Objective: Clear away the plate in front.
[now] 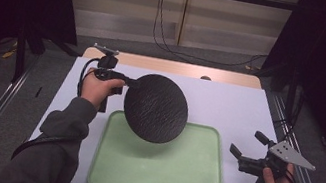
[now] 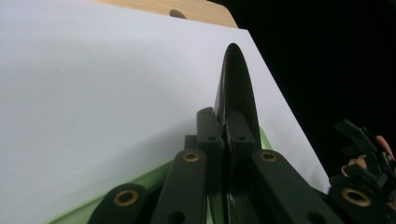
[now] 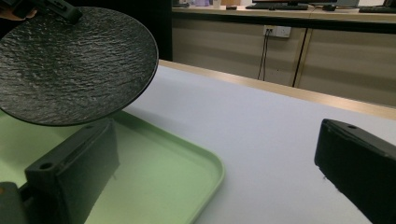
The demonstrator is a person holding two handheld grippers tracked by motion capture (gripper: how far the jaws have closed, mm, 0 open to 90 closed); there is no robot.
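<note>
Left gripper (image 1: 128, 81), held up in the person's left hand (image 1: 96, 87), has its jaws pressed together on the rim of a black plate (image 1: 156, 108), and the left gripper view shows the two pads (image 2: 209, 135) clamped either side of the plate's thin edge. Right gripper (image 1: 249, 146) rests low at the right edge of the table (image 1: 230, 103), its jaws spread wide with nothing between them; from its own view they stand well apart over the white surface beside the tray's corner. That dark, rough-textured plate hangs tilted in the air, pinched at its upper left edge, above the far left part of the green tray (image 1: 196, 178), not touching it; a soft shadow lies on the tray beneath it. Judging from this, the step in hand is the carry: the plate is lifted and is being brought over the tray, with setting it down probably to come. That next move calls for lowering the left gripper while levelling the plate, so its underside meets the tray floor flat inside the raised rim rather than landing on an edge. Since a single rim pinch holds a wide disc, a slow descent seems wise, and the jaws should part only once the plate's weight is resting on the tray. The right gripper looks free to steady the far rim if needed.
</note>
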